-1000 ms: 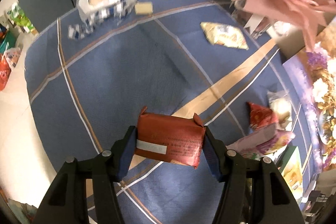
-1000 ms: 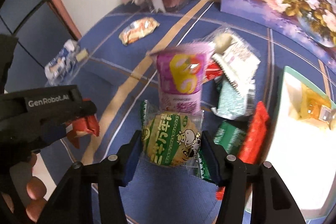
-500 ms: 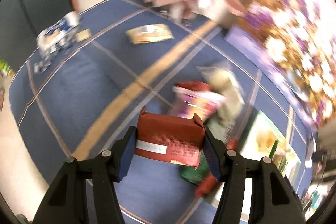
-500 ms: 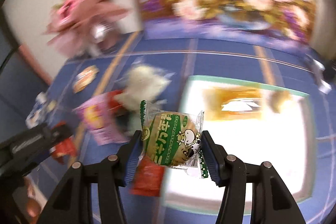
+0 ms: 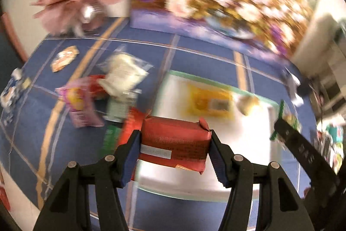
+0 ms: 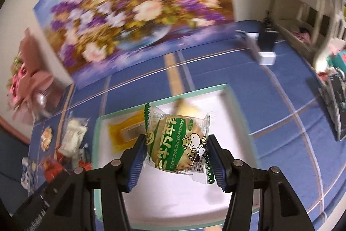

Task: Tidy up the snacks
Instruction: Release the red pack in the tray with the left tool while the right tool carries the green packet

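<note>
A blue striped cloth (image 5: pixel 190 51) is seen from the left wrist, where a red packet (image 5: pixel 175 140) is clamped by the left gripper (image 5: pixel 174 152) above the white tray (image 5: pixel 173 101); a loose pile (image 5: pixel 103 94) remains at left. From the right wrist, a green-printed bun (image 6: pixel 176 142) is gripped by the right gripper (image 6: pixel 175 155) over the tray, where a yellow packet (image 6: pixel 124 133) already lies.

Two grippers, left (image 5: pixel 174 152) and right (image 6: pixel 176 157); one red packet (image 5: pixel 175 142); one green packet (image 6: pixel 177 144); one tray (image 6: pixel 229 114); one flower painting (image 6: pixel 134 8).
</note>
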`<act>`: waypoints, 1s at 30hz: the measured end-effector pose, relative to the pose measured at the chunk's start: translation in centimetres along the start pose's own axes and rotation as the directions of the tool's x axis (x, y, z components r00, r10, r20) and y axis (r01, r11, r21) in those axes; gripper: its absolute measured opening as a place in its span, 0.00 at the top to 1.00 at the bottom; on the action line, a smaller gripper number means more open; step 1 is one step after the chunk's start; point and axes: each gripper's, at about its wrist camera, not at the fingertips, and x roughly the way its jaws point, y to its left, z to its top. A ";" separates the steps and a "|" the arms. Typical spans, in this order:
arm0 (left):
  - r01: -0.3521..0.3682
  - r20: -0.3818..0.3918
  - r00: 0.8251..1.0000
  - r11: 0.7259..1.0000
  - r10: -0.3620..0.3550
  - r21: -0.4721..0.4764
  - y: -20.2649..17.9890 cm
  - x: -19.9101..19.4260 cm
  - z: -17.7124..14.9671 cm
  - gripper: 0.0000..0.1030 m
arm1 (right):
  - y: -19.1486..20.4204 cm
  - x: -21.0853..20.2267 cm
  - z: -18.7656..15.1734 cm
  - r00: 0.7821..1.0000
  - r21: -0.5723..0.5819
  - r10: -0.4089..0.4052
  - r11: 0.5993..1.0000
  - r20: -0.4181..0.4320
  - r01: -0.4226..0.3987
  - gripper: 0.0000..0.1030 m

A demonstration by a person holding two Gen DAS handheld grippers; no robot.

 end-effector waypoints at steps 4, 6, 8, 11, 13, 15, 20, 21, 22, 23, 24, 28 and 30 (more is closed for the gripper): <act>0.014 -0.030 0.999 0.998 -0.012 0.054 -2.3 1.4 -0.5 0.39 | -1.9 0.2 0.4 1.000 0.026 -0.030 0.999 0.001 0.030 0.43; -0.001 -0.042 0.999 0.997 0.004 0.073 -3.0 2.6 -0.6 0.39 | -2.5 0.6 0.3 0.999 0.036 -0.032 0.999 -0.008 0.032 0.43; -0.014 -0.059 0.998 0.996 0.019 0.083 -3.5 4.1 -0.7 0.39 | -3.0 1.3 0.2 0.999 0.035 -0.040 0.999 -0.016 0.040 0.43; -0.023 -0.070 0.997 0.996 0.028 0.081 -3.6 5.5 -0.9 0.39 | -3.2 3.1 -0.2 0.998 0.022 -0.062 0.998 -0.032 0.062 0.43; -0.035 -0.068 0.997 0.996 0.040 0.079 -3.7 6.4 -0.8 0.39 | -3.4 4.1 -0.4 0.995 0.016 -0.084 0.996 -0.046 0.085 0.43; -0.046 -0.062 0.997 0.996 0.051 0.076 -3.6 7.2 -0.6 0.39 | -3.8 5.1 -0.6 0.995 0.022 -0.085 0.996 -0.059 0.087 0.43; -0.053 -0.057 0.997 0.996 0.057 0.066 -3.6 8.5 -0.1 0.39 | -4.7 6.6 -0.6 0.993 0.039 -0.088 0.995 -0.075 0.091 0.43; -0.057 -0.053 0.997 0.996 0.061 0.069 -3.6 8.7 0.0 0.39 | -4.9 6.9 -0.6 0.993 0.042 -0.085 0.995 -0.079 0.089 0.43; -0.060 -0.051 0.997 0.996 0.064 0.070 -3.7 8.9 0.1 0.39 | -5.0 7.1 -0.6 0.993 0.045 -0.084 0.995 -0.083 0.088 0.43; -0.062 -0.051 0.997 0.995 0.066 0.072 -3.8 9.3 0.2 0.39 | -5.1 7.3 -0.6 0.993 0.048 -0.083 0.995 -0.088 0.088 0.43; -0.064 -0.053 0.996 0.995 0.068 0.073 -3.9 9.5 0.3 0.39 | -5.2 7.6 -0.7 0.993 0.053 -0.078 0.995 -0.092 0.083 0.43; -0.070 -0.057 0.996 0.994 0.075 0.085 -4.3 10.2 0.6 0.39 | -5.5 8.3 -0.7 0.993 0.058 -0.073 0.995 -0.097 0.078 0.43; -0.076 -0.051 0.995 0.993 0.081 0.090 -4.6 10.4 0.7 0.39 | -5.6 8.4 -0.7 0.993 0.059 -0.072 0.995 -0.098 0.078 0.43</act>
